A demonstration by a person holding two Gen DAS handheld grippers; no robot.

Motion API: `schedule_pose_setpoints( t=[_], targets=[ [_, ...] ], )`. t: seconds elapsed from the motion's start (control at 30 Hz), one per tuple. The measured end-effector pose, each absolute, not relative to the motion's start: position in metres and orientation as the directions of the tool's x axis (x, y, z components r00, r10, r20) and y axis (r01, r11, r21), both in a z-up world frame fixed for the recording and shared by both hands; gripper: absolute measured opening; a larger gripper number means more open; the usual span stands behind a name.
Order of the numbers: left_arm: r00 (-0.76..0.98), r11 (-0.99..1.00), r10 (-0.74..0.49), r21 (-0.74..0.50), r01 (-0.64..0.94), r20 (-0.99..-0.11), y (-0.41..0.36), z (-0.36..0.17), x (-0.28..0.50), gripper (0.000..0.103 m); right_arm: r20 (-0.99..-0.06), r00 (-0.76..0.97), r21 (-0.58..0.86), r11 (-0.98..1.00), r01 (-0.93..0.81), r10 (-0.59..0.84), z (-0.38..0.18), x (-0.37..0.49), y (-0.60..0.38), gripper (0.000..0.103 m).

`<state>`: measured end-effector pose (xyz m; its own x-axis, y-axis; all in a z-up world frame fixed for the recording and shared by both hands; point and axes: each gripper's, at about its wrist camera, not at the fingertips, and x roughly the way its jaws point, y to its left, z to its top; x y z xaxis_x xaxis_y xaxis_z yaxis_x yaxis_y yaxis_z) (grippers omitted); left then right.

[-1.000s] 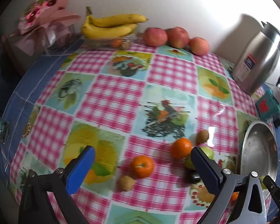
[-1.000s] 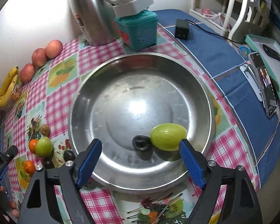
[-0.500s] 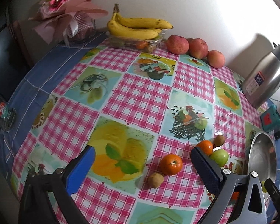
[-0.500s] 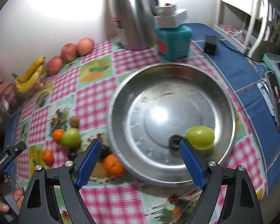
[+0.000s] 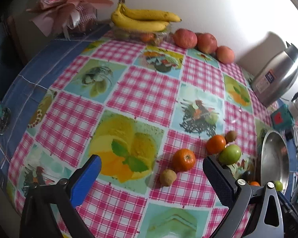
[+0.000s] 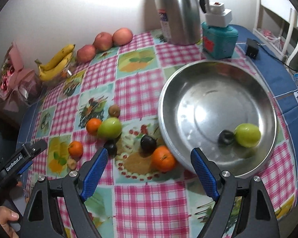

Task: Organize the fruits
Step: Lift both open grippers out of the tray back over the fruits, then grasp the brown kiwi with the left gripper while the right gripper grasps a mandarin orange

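Observation:
A steel bowl (image 6: pixel 268 107) holds a green apple (image 6: pixel 247 135) and a dark plum (image 6: pixel 226 137). Left of it on the checked cloth lie an orange (image 6: pixel 163 158), two dark plums (image 6: pixel 148 143), a green apple (image 6: pixel 109 128), two more oranges (image 6: pixel 93 126) and two small brown fruits (image 6: pixel 114 110). My right gripper (image 6: pixel 149 170) is open and empty above the orange by the bowl. My left gripper (image 5: pixel 151 176) is open and empty, with an orange (image 5: pixel 183 159) and a brown fruit (image 5: pixel 167 177) between its fingers' span. The bowl also shows in the left wrist view (image 5: pixel 268 158).
Bananas (image 5: pixel 143 20) and three red apples (image 5: pixel 205 42) line the wall. A steel kettle (image 6: pixel 178 10) and a teal box (image 6: pixel 219 39) stand behind the bowl. A pink bouquet (image 5: pixel 69 4) sits at the far left. A black charger (image 6: pixel 252 49) lies on blue cloth.
My right gripper has pulled back and swung left from over the bowl to the loose fruit beside it. My left gripper has drawn back and left; the fruit group now sits toward its right finger.

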<state>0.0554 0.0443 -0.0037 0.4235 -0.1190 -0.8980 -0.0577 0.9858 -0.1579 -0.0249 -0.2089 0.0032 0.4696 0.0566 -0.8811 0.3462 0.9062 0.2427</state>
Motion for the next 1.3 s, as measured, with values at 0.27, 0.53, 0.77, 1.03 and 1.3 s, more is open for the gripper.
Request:
schedule_pose_setpoints(
  t=[0.27,0.53,0.77,1.03,1.3],
  targets=[
    [0.357,0.987,-0.135,-0.157,-0.034,-0.924,0.037,-0.019,0.058,0.103,-0.905,0.414,0.233,0.926,0.297,0.095,-0.009,-0.023,-0.181,0.086],
    [0.304,0.986,-0.148,-0.162,-0.022,-0.941,0.03,-0.033,0.06,0.103,-0.926,0.36,0.231,0.923,0.307,0.112,-0.022,-0.022,-0.172,0.086],
    [0.27,0.986,-0.159,-0.165,0.001,-0.95,0.022,-0.041,0.063,0.102,-0.932,0.345,0.244,0.897,0.368,0.112,-0.027,-0.025,-0.186,0.086],
    [0.222,0.983,-0.18,-0.183,0.008,-0.958,0.014,-0.053,0.066,0.095,-0.945,0.313,0.221,0.891,0.396,0.096,-0.034,-0.024,-0.19,0.075],
    [0.184,0.985,-0.174,-0.173,0.024,-0.967,0.009,-0.066,0.067,0.084,-0.962,0.261,0.189,0.877,0.441,0.076,-0.051,-0.023,-0.198,0.055]
  ],
)
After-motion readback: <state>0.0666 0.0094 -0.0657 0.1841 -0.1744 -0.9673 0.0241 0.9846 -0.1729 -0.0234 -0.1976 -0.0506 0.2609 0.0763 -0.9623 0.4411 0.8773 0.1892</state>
